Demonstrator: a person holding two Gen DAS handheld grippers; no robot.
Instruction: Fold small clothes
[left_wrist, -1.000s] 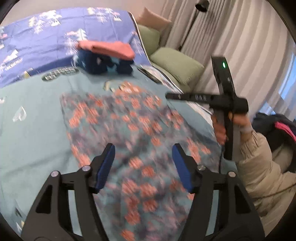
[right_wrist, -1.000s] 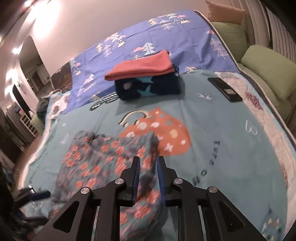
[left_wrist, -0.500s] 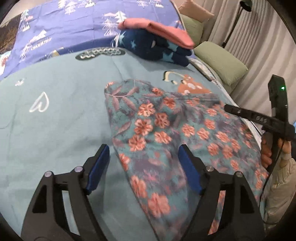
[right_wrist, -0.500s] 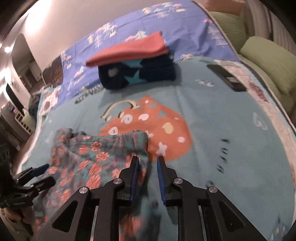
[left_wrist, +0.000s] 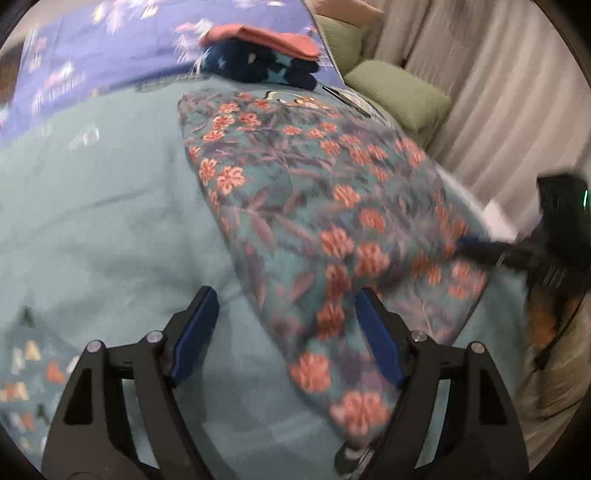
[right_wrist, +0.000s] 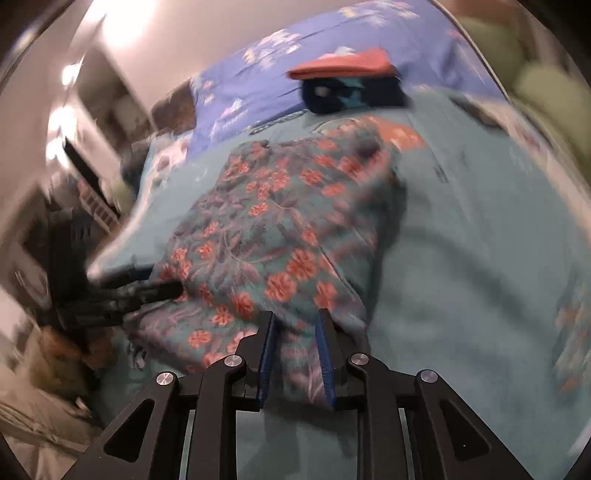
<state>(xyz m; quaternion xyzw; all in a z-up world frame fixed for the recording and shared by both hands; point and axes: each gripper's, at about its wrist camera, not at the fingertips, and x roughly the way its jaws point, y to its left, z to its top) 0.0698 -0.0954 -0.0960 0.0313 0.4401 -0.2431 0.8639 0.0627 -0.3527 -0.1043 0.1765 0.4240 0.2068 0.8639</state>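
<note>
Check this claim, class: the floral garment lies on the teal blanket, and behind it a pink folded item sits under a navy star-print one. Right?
Wrong in one respect: the pink item sits on top of the navy item, as the left wrist view shows. The floral garment does lie on the teal blanket.

One flowered garment (left_wrist: 314, 192) lies spread on the bed (left_wrist: 110, 206), reaching between both pairs of tongs. Beyond the tongs sit two folded pieces, one pink (left_wrist: 258, 37) on one dark blue (left_wrist: 258, 68). To the right of the left tongs (left_wrist: 286, 332), two green cushions (left_wrist: 399, 92) show.

Left gripper (left_wrist: 284, 325) jaws just widened, right gripper (right_wrist: 295, 350) apparently clamped
</note>
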